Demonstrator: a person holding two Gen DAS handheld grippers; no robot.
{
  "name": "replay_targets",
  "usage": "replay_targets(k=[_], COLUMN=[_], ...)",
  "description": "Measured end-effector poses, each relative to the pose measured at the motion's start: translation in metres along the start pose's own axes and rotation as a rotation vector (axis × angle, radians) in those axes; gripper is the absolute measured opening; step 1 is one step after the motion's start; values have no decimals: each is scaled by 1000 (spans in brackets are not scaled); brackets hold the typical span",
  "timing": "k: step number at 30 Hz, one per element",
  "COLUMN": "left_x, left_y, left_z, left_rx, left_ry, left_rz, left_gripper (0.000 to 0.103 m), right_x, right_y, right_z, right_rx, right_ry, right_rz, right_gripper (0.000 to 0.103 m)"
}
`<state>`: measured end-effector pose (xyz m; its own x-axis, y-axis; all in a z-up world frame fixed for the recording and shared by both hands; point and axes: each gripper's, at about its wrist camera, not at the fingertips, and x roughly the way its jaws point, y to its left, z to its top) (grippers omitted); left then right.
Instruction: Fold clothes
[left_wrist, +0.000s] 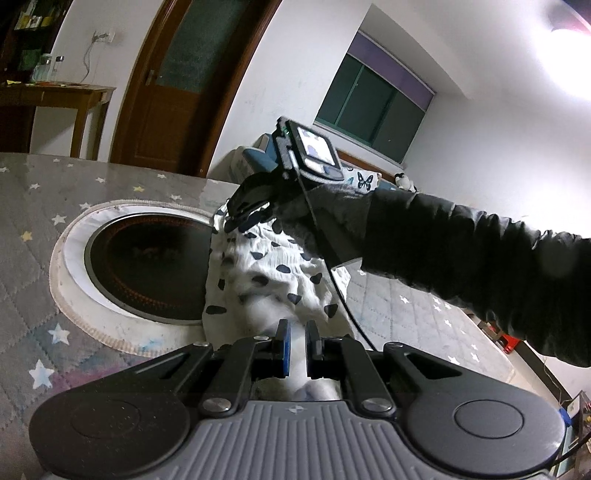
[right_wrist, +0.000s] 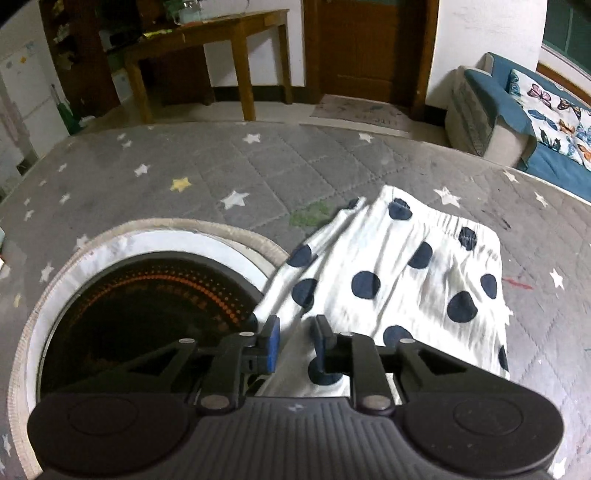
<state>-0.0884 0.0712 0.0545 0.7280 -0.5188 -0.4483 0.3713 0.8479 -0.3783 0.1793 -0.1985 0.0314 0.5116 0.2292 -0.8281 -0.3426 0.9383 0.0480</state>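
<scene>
A home living room: at the upper right a blue sofa (right_wrist: 495, 99) with a butterfly-print cover (right_wrist: 557, 118), upper centre a brown wooden door (right_wrist: 365, 48), upper left a wooden side table (right_wrist: 207, 40).

White navy-dotted garment (right_wrist: 399, 273), bunched, lifted

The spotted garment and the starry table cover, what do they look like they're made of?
Spotted garment: thin, soft woven fabric, probably cotton, matte; it wrinkles finely and has a gathered elastic-looking edge. Table cover: padded quilted textile, shown by its stitched diamond lines; the fibre cannot be told. Both grippers pinch the garment.
</scene>
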Motion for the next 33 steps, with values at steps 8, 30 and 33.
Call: replay_targets(k=[8,30,33], left_x=[4,56,79], left_y=[1,-9,-5], left_z=[-2,30,32], left_rx=[-8,-20,-13], left_ry=[13,80,111], left_rz=[5,54,79], left_gripper=[9,11,11], right_x=[-10,-80,-91], right_y=[0,-54,-68], right_z=[-1,-30,-53], right_rx=[16,-22,-33], right_ry=[-48,-121,-111], right_rz=[4,128,133], right_gripper=[3,17,18])
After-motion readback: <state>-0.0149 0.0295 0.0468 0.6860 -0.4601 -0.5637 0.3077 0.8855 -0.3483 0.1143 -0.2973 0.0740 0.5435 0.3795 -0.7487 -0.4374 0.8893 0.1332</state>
